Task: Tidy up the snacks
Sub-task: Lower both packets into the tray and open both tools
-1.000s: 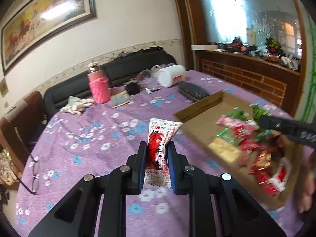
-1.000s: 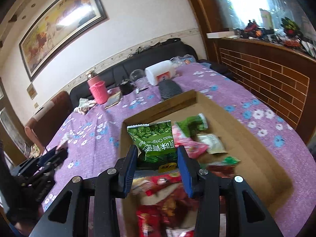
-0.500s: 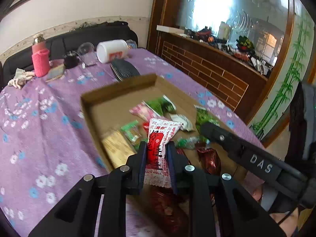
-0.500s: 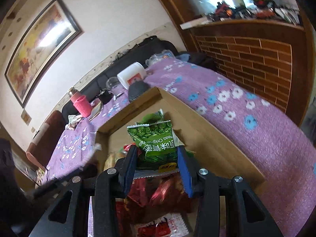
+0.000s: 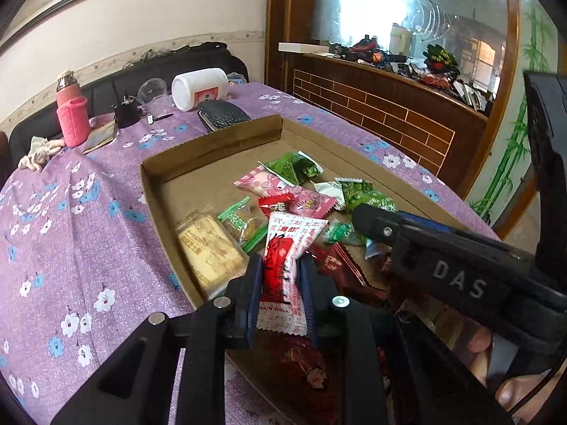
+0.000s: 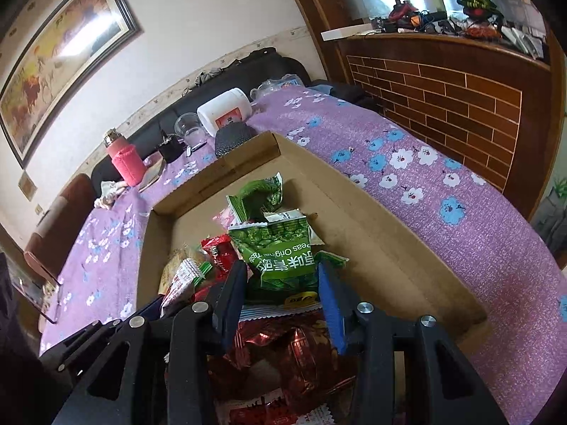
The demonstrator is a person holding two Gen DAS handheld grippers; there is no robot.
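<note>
A shallow cardboard box (image 5: 212, 141) on the purple flowered tablecloth holds several loose snack packets. My left gripper (image 5: 281, 276) is shut on a red-and-white snack packet (image 5: 287, 248), which stands upright over the box's near left part. My right gripper (image 6: 283, 283) is shut on a green pea packet (image 6: 280, 255), held above the red and green wrappers in the box (image 6: 389, 248). In the left wrist view the right gripper (image 5: 375, 219) reaches in from the right with the green pea packet (image 5: 368, 198) at its tip. The right wrist view shows the red-and-white packet (image 6: 182, 279) at lower left.
Beyond the box lie a black case (image 5: 223, 115), a white jar on its side (image 5: 200, 86), a clear cup (image 5: 154, 92) and a pink bottle (image 5: 72, 113). A black sofa runs along the far edge. A brick-faced ledge (image 6: 443, 85) stands to the right.
My left gripper has swung right, from over the bare tablecloth to over the box, still holding its packet. The right gripper has shifted and sunk a little with the green packet.
</note>
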